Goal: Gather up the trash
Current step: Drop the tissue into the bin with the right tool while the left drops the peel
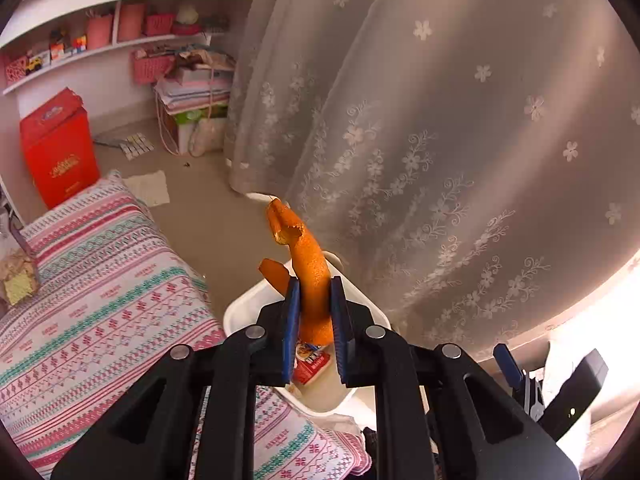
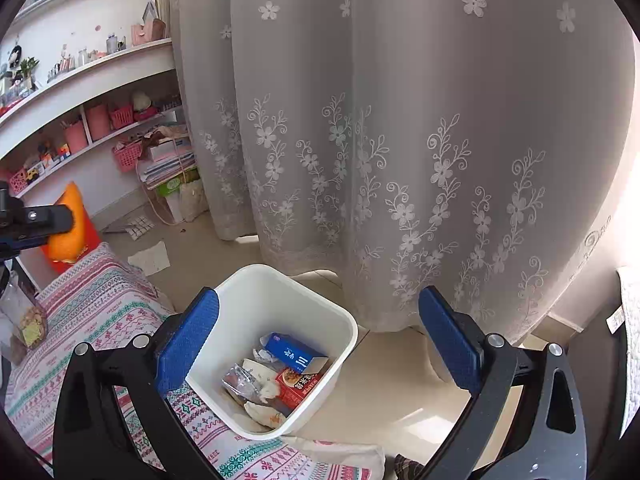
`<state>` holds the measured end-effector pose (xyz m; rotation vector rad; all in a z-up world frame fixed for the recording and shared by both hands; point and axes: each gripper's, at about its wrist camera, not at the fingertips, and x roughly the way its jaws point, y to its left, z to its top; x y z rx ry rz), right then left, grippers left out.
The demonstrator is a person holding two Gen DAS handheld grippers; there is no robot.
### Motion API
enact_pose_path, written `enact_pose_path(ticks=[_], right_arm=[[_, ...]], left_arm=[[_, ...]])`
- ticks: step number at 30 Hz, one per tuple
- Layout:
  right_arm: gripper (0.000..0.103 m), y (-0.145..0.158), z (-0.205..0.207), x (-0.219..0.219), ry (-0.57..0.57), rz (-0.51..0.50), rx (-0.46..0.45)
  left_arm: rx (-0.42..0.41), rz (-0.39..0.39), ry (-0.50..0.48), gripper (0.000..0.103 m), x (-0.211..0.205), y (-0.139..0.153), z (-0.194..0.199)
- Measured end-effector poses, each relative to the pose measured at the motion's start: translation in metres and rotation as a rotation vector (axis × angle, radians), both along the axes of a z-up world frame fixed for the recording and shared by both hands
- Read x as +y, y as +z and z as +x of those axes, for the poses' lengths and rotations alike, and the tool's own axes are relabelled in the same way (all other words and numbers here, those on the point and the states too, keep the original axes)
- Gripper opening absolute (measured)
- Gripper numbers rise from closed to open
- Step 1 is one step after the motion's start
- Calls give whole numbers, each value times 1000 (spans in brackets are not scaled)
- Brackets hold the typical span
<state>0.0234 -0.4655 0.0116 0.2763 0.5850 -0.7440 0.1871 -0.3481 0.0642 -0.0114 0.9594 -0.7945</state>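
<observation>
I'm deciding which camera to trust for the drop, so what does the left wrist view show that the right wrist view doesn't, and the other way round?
Only the left wrist view shows the left gripper from behind, its blue pads clamped on the orange peel, with the white bin mostly hidden beneath. Only the right wrist view shows the right gripper wide open and empty, and the bin's contents: a blue carton, a red packet and wrappers. Both show the peel, bin, patterned bedspread, curtain and shelves.
</observation>
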Motion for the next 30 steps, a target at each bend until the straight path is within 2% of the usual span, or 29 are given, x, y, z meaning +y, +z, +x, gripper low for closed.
enact_pose_path(ticks=[3, 5, 6, 7, 8, 9, 12, 14, 16, 19, 24, 27, 30], right_arm=[[96, 2, -1, 2, 6, 3, -10], [96, 3, -2, 6, 19, -1, -12], [96, 3, -2, 8, 28, -2, -16], [96, 4, -2, 10, 38, -3, -22], [96, 5, -2, 13, 55, -2, -28], [96, 7, -3, 18, 74, 4, -37], [96, 14, -9, 35, 153, 24, -91], [96, 18, -12, 54, 227, 18, -107], [96, 18, -14, 75, 302, 20, -113], [96, 15, -18, 106, 392, 8, -115], [96, 14, -26, 145, 511, 5, -131], [96, 13, -30, 168, 592, 5, -141], [96, 12, -33, 189, 667, 10, -147]], left_arm=[[75, -19, -4, 19, -13, -13, 12], [113, -58, 17, 28, -8, -16, 15], [126, -83, 20, 42, -3, -15, 14], [119, -87, 27, 52, 3, -14, 11], [96, -66, 37, 58, 9, -10, 8], [65, -35, 51, 69, 14, -6, 3], [-61, 86, 113, 83, 42, 6, -18], [-192, 183, 172, 84, 63, 13, -38], [-305, 269, 233, 89, 86, 17, -60], [-400, 331, 324, 92, 123, 18, -88], [-415, 339, 504, 92, 193, 16, -119], [-428, 376, 613, 92, 225, 16, -134], [-449, 385, 704, 96, 253, 16, -150]])
